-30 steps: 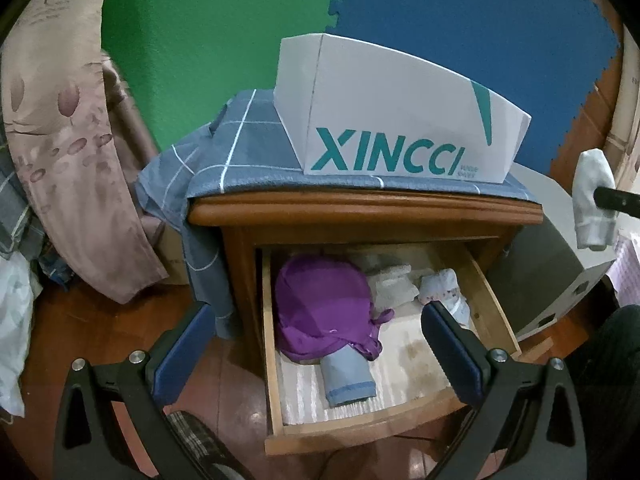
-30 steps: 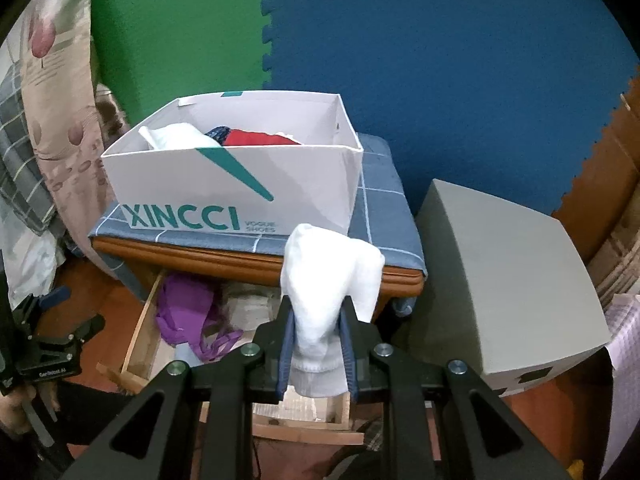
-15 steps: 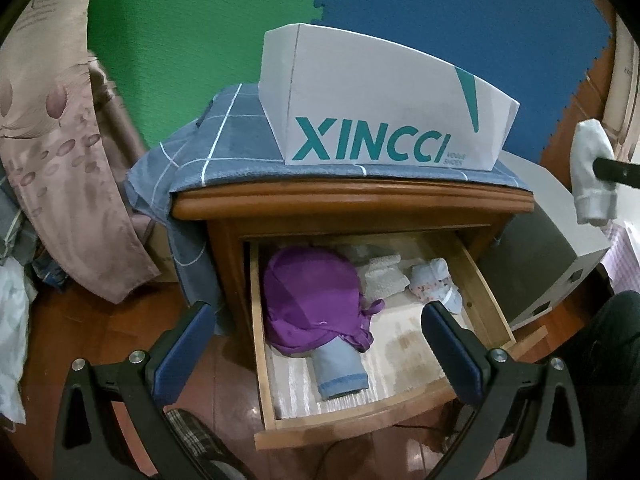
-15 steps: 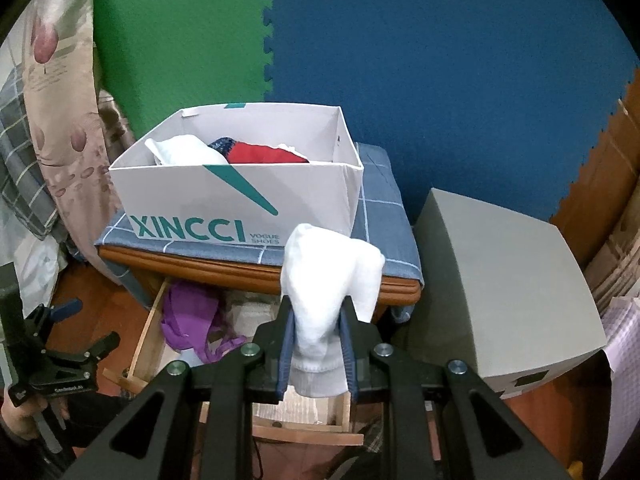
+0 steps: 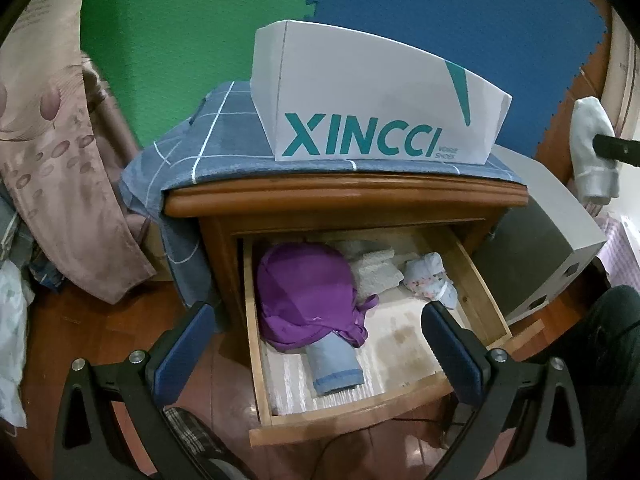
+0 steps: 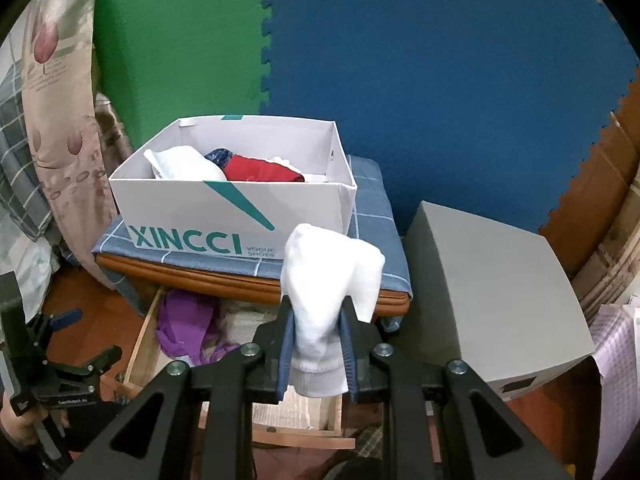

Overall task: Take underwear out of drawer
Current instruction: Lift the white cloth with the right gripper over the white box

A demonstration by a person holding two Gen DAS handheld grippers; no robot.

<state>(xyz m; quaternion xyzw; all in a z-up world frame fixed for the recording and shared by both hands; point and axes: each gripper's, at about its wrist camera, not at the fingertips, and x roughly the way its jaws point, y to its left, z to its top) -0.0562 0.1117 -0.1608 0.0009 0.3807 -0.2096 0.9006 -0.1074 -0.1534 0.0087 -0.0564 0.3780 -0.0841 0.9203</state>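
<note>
Underwear, a rolled white piece (image 6: 326,312), is sitting pinched between the narrow blue pads of the right gripper (image 6: 318,344), its top flopping over toward one o'clock and its ribbed hem hanging below the pads. In that wrist view it is hovering at six o'clock from the white XINCCI shoe box (image 6: 240,208), in front of the wooden nightstand (image 6: 224,280) and above the front rail of the open drawer (image 5: 348,410).

The left gripper (image 5: 316,344) is standing wide with nothing between its fingers, framing the drawer from above. Inside, a purple garment (image 5: 306,300) is filling the nine o'clock half, a pale blue roll (image 5: 334,364) is poking out from under it toward six, a white textured piece (image 5: 376,270) is lying at twelve and a small patterned bundle (image 5: 430,280) at two. The liner toward four o'clock is lying bare, giving room beside the right wall.

The box is open at the top, holding white, blue and red clothes, and resting on a blue checked cloth (image 5: 224,140) that is draping over the nightstand's nine o'clock edge. A grey box (image 6: 492,300) is standing just beside the nightstand at three o'clock.
</note>
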